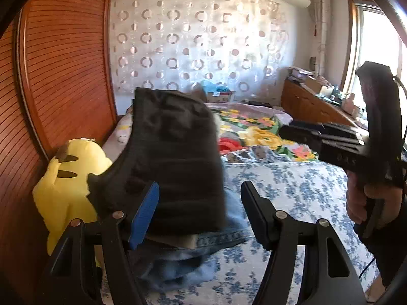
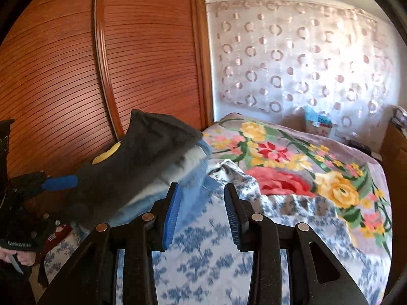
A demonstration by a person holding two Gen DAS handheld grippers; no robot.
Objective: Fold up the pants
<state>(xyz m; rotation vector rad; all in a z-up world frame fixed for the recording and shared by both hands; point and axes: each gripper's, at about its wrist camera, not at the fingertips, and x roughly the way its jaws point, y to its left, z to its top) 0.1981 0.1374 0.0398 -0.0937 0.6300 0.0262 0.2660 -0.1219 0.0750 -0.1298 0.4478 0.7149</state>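
Note:
A folded dark grey pair of pants (image 1: pixel 175 157) lies on top of a stack of folded clothes, with light blue jeans (image 1: pixel 203 244) under it, at the left side of the bed. In the right wrist view the same pants (image 2: pixel 142 157) top the pile. My left gripper (image 1: pixel 201 211) is open and empty, its left finger against the pile's front. My right gripper (image 2: pixel 201 216) is open and empty, just right of the pile; it also shows in the left wrist view (image 1: pixel 330 139).
The bed has a blue-and-white floral sheet (image 2: pixel 203 267) and a flowered blanket (image 2: pixel 292 167) farther back. A yellow plush toy (image 1: pixel 63 185) sits left of the pile against a wooden slatted wardrobe (image 2: pixel 76 76). A wooden cabinet (image 1: pixel 313 104) stands at right.

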